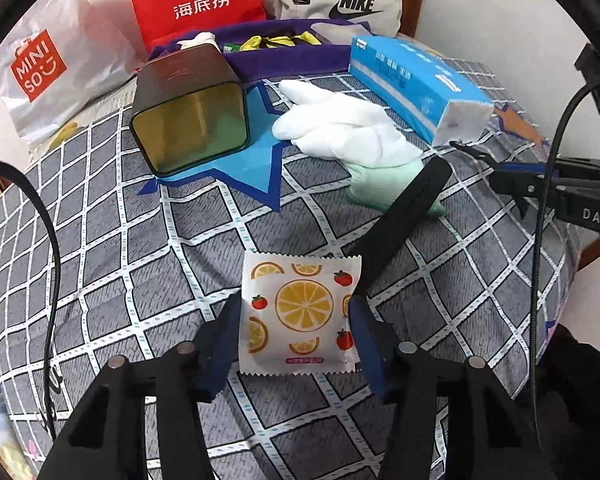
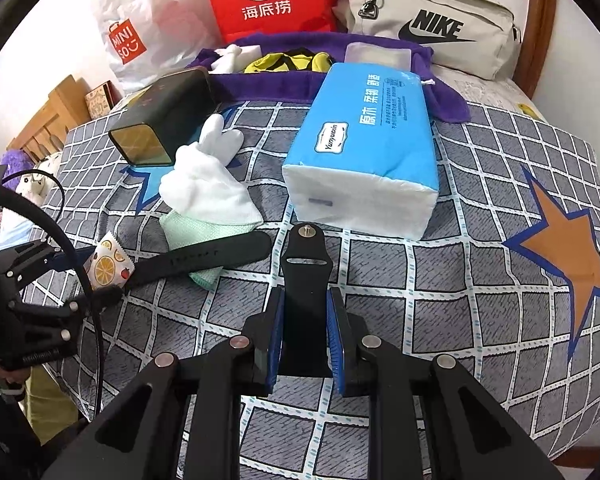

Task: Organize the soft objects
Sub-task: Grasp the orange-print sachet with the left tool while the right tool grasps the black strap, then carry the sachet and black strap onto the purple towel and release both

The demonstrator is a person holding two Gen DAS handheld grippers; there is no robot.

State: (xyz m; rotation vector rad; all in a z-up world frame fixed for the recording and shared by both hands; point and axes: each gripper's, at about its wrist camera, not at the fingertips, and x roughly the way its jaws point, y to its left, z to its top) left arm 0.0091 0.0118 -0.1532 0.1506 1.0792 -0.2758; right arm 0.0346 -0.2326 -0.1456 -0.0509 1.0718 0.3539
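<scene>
Glossy fruit-print sachet [image 1: 300, 314] pinched in left jaws; right jaws clamp rubbery black strap [image 2: 306, 280]

Bright, even indoor light with soft, faint shadows; both views sharp at centre, fisheye-bent toward dark, vignetted corners and edges.

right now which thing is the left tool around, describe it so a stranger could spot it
On the grey checked bedspread, look in front of the white glove and the black strap lying across a mint cloth. There a small flat sachet sits between the left tool's blue pads. It is the only white packet printed with orange slices and red fruit.
</scene>
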